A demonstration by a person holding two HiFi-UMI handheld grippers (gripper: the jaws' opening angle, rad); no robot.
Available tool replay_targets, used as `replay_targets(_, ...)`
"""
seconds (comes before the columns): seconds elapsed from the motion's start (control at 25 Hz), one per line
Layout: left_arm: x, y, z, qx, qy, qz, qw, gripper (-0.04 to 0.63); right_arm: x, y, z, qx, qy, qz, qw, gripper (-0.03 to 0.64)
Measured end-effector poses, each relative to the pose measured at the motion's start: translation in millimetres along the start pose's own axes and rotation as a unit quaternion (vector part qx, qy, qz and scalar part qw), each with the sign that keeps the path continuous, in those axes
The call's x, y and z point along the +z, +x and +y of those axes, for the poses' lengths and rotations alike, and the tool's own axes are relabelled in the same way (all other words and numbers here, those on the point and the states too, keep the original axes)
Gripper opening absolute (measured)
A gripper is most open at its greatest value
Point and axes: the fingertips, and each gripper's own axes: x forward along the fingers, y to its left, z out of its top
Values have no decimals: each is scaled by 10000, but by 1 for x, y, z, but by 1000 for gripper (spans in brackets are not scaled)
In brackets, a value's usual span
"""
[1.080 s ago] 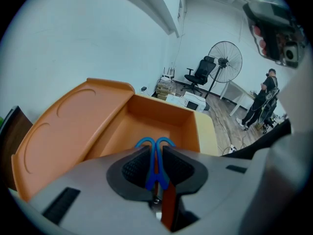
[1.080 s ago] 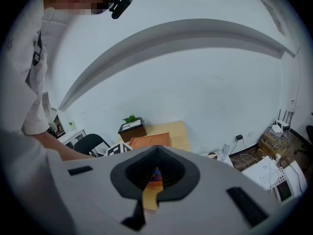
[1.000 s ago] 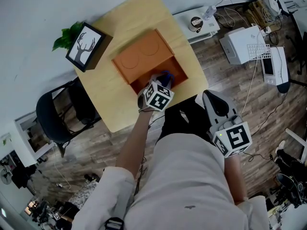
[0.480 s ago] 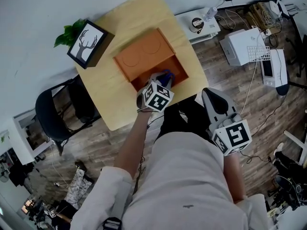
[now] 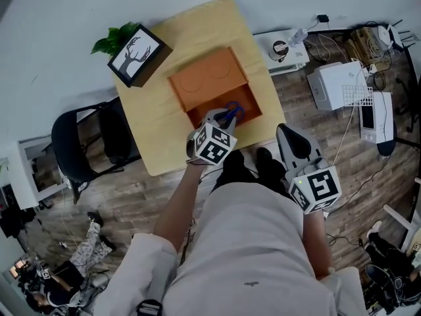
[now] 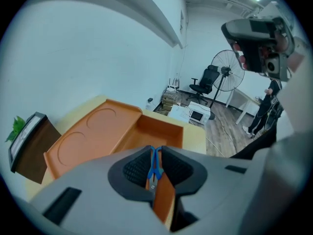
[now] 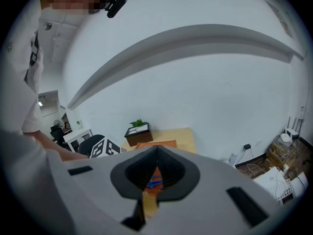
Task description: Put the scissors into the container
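While left gripper (image 5: 217, 117) jaws pinched scissors (image 5: 231, 112) at blade end, blue handles sat within orange container (image 5: 197, 84) on table (image 5: 151, 137). Release not yet done. Right gripper (image 5: 288, 135) jaws closed, empty, off table.

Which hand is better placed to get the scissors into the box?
Left. The left gripper already holds the scissors over the container's open part. The right gripper is shut, empty, and off to the side of the table.
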Motion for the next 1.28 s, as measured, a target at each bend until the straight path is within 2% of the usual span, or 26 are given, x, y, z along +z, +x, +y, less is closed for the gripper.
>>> replay_targets(0.36,8,-35,-15,551,-533,-213,9968,52,7,-12,0,647,-269,-10,9975,-2)
replay_targets(0.68,21,-69,-41,1173,-983,-455,9872,37,3,-38,-8,1210,-458,-78,9916,-2)
replay_targets(0.96,29,-103,-77,1690,-1305,-775,9739,20,-6,-62,-7,1647,-632,-60,9843,-2)
replay_targets(1.28,40,-148,-126,2143,-1748,-1326,9518,14,-14,-88,1,2114,-901,-62,9732,-2)
